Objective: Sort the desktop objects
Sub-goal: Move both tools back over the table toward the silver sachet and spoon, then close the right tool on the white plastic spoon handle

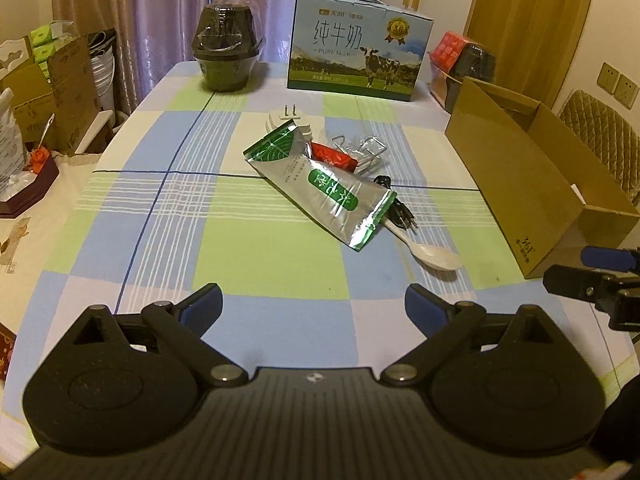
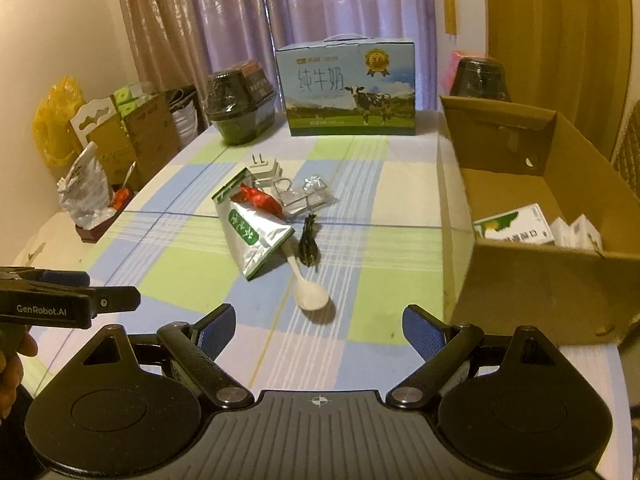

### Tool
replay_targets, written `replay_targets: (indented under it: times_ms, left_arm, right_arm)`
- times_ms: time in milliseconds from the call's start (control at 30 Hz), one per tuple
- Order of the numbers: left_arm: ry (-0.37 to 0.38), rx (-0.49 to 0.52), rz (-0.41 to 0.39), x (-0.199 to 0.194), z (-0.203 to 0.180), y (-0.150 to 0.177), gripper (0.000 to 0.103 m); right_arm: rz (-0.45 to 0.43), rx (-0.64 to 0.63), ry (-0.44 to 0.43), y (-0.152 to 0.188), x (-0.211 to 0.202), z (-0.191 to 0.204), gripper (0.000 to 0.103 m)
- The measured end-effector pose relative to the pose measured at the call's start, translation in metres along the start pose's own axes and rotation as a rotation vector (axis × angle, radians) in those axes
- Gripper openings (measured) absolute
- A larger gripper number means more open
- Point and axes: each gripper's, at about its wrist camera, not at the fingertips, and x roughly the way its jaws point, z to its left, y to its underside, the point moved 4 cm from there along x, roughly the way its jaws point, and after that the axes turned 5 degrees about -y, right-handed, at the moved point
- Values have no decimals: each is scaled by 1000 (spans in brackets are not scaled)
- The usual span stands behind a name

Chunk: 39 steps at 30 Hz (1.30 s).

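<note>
A small pile lies mid-table on the checked cloth: a silver-green foil pouch (image 1: 320, 188) (image 2: 250, 236), a white plastic spoon (image 1: 430, 254) (image 2: 308, 292) partly under it, a coiled black cable (image 1: 394, 208) (image 2: 309, 246), a red wrapped snack (image 1: 334, 156) (image 2: 260, 200), a white plug adapter (image 1: 286, 120) (image 2: 266, 168) and clear clips (image 1: 366, 148) (image 2: 304, 196). An open cardboard box (image 1: 516, 184) (image 2: 532, 272) stands on the right, holding small packets (image 2: 516, 230). My left gripper (image 1: 314, 312) and right gripper (image 2: 318, 330) both hover open and empty, short of the pile.
A pure-milk carton (image 1: 358, 46) (image 2: 348, 88) and a wrapped black bowl stack (image 1: 226, 52) (image 2: 240, 104) stand at the table's far edge. Another black stack (image 2: 480, 76) sits behind the box. Cartons and bags (image 1: 48, 84) crowd the left side. A hand (image 2: 12, 364) holds the left gripper.
</note>
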Motion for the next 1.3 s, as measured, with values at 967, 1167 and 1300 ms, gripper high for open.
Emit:
replay_targets:
  times_ms: [967, 1167, 1300]
  left_arm:
    - [44, 97, 34, 109, 22, -30, 96]
    - [51, 84, 45, 115, 22, -26, 96]
    - [57, 86, 57, 118, 20, -23, 96]
  right_arm:
    - [175, -252, -72, 11, 143, -16, 57]
    - [160, -246, -100, 13, 148, -18, 45]
    - [149, -242, -100, 13, 147, -18, 31]
